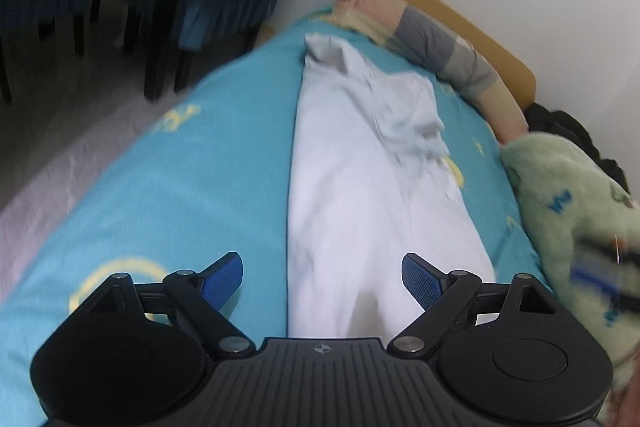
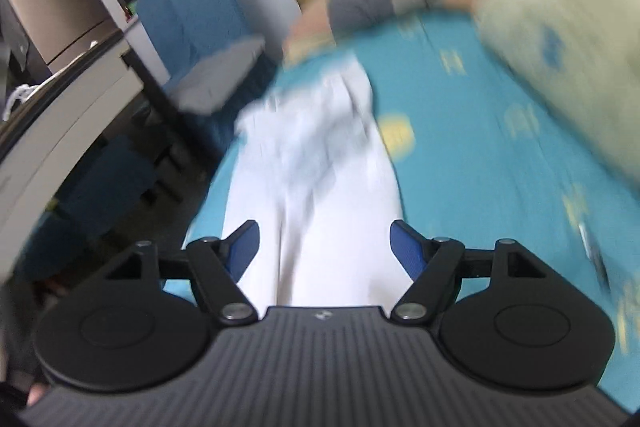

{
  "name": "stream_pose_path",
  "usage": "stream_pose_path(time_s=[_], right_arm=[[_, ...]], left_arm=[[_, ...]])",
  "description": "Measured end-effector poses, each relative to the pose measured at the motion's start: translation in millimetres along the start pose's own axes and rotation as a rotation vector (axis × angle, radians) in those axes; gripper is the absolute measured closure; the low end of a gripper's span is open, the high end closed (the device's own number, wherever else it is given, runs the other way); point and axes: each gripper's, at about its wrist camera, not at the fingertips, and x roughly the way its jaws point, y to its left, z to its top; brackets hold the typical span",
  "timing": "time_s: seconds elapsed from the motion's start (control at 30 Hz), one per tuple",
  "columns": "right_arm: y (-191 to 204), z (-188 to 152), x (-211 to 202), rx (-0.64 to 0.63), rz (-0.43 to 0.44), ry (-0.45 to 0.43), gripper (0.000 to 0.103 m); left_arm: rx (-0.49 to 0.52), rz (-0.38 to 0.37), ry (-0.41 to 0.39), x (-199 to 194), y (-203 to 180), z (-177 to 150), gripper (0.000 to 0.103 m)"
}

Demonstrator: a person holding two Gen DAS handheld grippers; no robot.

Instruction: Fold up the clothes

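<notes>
A white garment (image 1: pixel 360 187) lies lengthwise on the turquoise bedsheet (image 1: pixel 180 167), folded into a long strip with a rumpled sleeve on top at its far end. My left gripper (image 1: pixel 322 277) is open and empty, hovering over the garment's near end, its left finger over the sheet. In the right wrist view the same white garment (image 2: pixel 316 187) runs away from me, blurred by motion. My right gripper (image 2: pixel 324 247) is open and empty, its blue fingers astride the garment's near end.
A pale green fleece blanket (image 1: pixel 580 207) is bunched along the right side of the bed. A striped grey and beige pillow (image 1: pixel 440 43) lies at the yellow headboard (image 1: pixel 460 11). Dark chairs with blue covers (image 1: pixel 132 7) stand left of the bed.
</notes>
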Motion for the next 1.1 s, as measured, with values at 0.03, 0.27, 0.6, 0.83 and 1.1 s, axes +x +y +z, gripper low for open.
stream_pose_path(time_s=[0.03,0.27,0.6,0.83,1.1], right_arm=[[-11.4,-14.3,-12.4,0.043,0.009,0.042,0.028],[-80.2,-93.1,-55.2,0.289,0.02,0.207,0.028],[-88.0,-120.6,-36.6,0.276,0.055,0.419,0.039],[-55.8,-141.1,-43.8,0.126,0.052,0.582,0.039],[-15.4,-137.8,-61.4,-0.067,-0.027,0.546,0.094]], left_arm=[[-0.008,0.004,0.026,-4.9,0.5,-5.2,0.014],[-0.147,0.083,0.235,-25.6,5.9,-48.8,0.014],[-0.205,0.141,0.506,-30.8,-7.7,-95.0,0.02],[-0.028,0.258,0.624,-41.0,-34.5,-124.7,0.047],[-0.153,0.149,0.558,-83.7,-11.5,-119.5,0.091]])
